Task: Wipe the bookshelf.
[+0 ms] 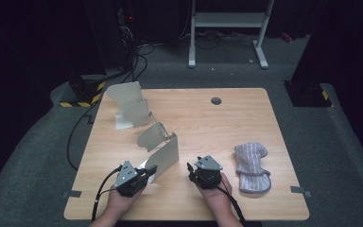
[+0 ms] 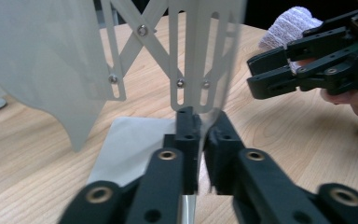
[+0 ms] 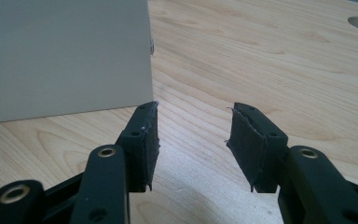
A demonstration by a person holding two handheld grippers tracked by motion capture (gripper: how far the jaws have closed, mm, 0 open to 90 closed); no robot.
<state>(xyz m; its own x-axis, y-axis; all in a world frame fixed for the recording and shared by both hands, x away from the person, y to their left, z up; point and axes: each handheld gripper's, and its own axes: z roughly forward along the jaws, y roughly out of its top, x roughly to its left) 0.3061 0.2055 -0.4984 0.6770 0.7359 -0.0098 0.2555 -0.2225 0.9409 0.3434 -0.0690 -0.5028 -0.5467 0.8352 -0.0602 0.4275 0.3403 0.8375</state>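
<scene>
High view: left gripper (image 1: pixel 147 171) clamped on folding panel rack (image 1: pixel 163 156) — extension step; right gripper (image 1: pixel 192 171) half open, empty — probably grips opposite end next.

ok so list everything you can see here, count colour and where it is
folding panel rack: one, pale grey panels joined by scissor links, left half of the table, near end panel clamped in the left gripper
cloth mitt: one, striped light grey, right side of the table
table: one, light wood, round hole near the far edge
white frame: one, on the floor beyond the table
left gripper: one, black, shut on the panel edge
right gripper: one, black, open, nothing between its jaws
</scene>
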